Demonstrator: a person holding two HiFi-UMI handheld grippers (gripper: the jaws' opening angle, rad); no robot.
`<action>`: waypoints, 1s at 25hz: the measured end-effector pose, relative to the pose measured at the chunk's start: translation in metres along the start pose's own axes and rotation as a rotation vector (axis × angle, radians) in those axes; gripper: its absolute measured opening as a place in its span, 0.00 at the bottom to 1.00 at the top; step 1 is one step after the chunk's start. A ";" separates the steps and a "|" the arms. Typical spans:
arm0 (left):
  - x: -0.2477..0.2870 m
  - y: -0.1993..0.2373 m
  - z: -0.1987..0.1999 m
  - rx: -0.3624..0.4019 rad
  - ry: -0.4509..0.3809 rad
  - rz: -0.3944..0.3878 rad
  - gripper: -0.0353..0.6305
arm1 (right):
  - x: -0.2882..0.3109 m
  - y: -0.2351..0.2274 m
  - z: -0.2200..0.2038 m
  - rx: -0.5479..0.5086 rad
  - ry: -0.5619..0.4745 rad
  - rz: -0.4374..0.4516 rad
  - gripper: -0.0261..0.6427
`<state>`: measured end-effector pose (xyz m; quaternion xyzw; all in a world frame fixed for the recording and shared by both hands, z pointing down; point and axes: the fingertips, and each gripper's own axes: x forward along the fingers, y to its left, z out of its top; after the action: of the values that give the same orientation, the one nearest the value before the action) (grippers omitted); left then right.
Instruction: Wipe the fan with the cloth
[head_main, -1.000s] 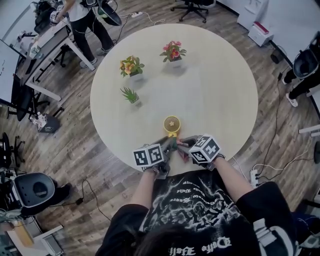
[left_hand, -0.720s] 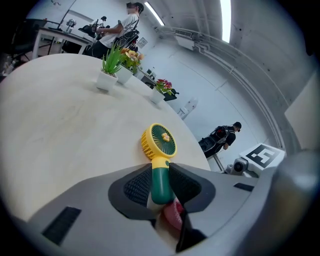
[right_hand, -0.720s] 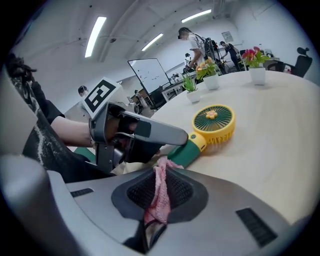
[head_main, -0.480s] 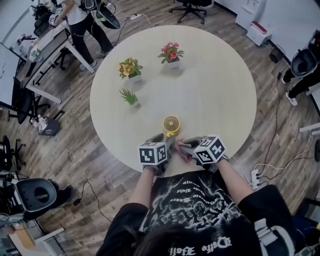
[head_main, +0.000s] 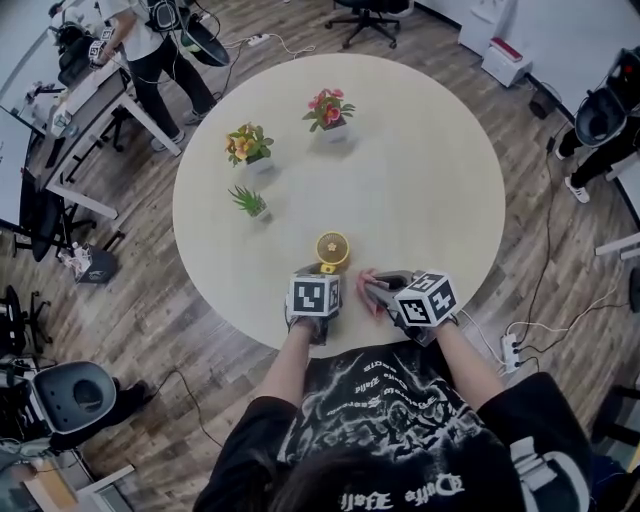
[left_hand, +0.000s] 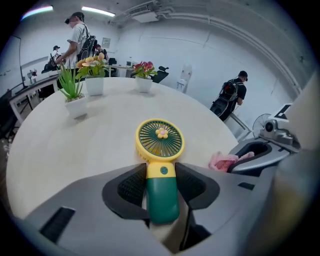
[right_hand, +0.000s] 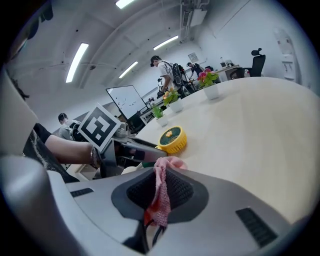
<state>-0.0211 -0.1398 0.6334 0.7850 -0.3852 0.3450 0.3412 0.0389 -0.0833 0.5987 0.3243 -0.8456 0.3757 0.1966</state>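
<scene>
A small hand fan (head_main: 332, 247) with a yellow head and green handle lies near the front edge of the round table (head_main: 430, 170). In the left gripper view the fan (left_hand: 160, 142) points away from me, its handle between the jaws. My left gripper (head_main: 325, 272) is shut on that handle, both pads against its sides. My right gripper (head_main: 370, 290) sits just right of the fan, shut on a pink cloth (right_hand: 161, 195) that hangs between its pads. The cloth (left_hand: 222, 161) also shows in the left gripper view, beside the fan.
Three potted plants (head_main: 249, 146) (head_main: 327, 108) (head_main: 247, 202) stand on the far left half of the table. A person stands at a desk (head_main: 100, 80) beyond the table's back left. Office chairs and cables lie on the wooden floor around it.
My left gripper has rolled so its marker cube faces up, and has closed in over the fan's handle. My right gripper has shifted slightly right, still holding the cloth.
</scene>
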 end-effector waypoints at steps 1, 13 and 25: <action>0.001 0.000 0.000 -0.032 0.000 -0.017 0.35 | -0.001 0.000 0.001 0.000 -0.010 0.002 0.11; -0.096 -0.025 0.101 -0.934 -0.693 -0.841 0.35 | -0.044 0.065 0.068 0.007 -0.344 0.244 0.11; -0.116 -0.041 0.103 -1.081 -0.746 -0.956 0.35 | -0.035 0.095 0.088 -0.244 -0.267 0.175 0.11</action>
<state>-0.0114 -0.1604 0.4742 0.6547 -0.2100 -0.3562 0.6328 -0.0099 -0.0880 0.4738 0.2704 -0.9284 0.2395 0.0870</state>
